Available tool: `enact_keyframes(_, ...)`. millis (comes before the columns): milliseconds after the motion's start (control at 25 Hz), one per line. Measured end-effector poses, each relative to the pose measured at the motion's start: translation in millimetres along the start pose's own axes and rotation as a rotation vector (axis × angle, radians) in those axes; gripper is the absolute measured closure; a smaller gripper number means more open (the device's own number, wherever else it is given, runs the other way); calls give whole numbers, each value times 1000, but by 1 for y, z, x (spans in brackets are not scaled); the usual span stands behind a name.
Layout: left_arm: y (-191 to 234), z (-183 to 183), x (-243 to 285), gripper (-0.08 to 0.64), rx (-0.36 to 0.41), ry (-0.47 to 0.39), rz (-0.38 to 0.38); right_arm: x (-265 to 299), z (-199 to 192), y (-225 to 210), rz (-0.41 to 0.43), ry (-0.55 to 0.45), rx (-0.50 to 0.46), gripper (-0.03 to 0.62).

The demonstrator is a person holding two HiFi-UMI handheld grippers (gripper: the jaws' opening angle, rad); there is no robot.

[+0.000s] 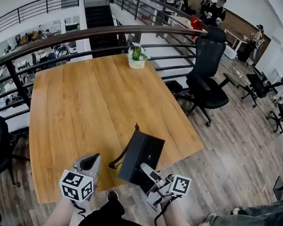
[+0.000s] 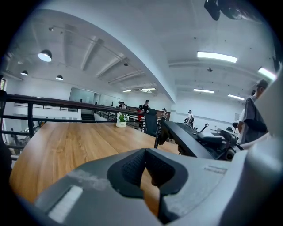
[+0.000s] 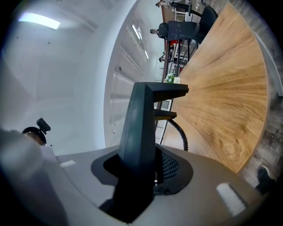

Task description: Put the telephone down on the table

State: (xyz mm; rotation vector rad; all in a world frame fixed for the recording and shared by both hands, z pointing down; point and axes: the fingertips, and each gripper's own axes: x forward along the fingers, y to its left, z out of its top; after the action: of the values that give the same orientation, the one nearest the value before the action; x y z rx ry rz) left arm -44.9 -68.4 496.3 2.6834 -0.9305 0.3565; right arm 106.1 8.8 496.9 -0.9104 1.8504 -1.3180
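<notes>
My right gripper [image 1: 147, 170] is shut on a black desk telephone [image 1: 140, 158], gripping its near edge and holding it tilted above the near right part of the wooden table [image 1: 79, 106]. In the right gripper view the telephone [image 3: 142, 115] stands on edge between the pads of the right gripper [image 3: 148, 164], with its coiled cord [image 3: 180, 132] hanging beside it. My left gripper [image 1: 89, 163] hovers left of the telephone with nothing in it. In the left gripper view the left gripper [image 2: 145, 153] has its pads together, and the telephone [image 2: 189, 138] is at the right.
A small potted plant [image 1: 137, 56] stands at the table's far edge, in front of a dark railing [image 1: 90, 32]. A black office chair [image 1: 207, 72] stands on the floor at the far right. Other chairs and several people are further off.
</notes>
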Motion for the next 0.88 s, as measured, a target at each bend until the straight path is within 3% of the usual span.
enact_keyframes(360, 59, 41, 73, 558, -11, -29, 15, 71, 89, -26, -15, -3, -35, 430)
enact_keyframes(880, 116, 65, 126, 558, -45, -32, 57, 138, 155, -52, -28, 42, -7, 430)
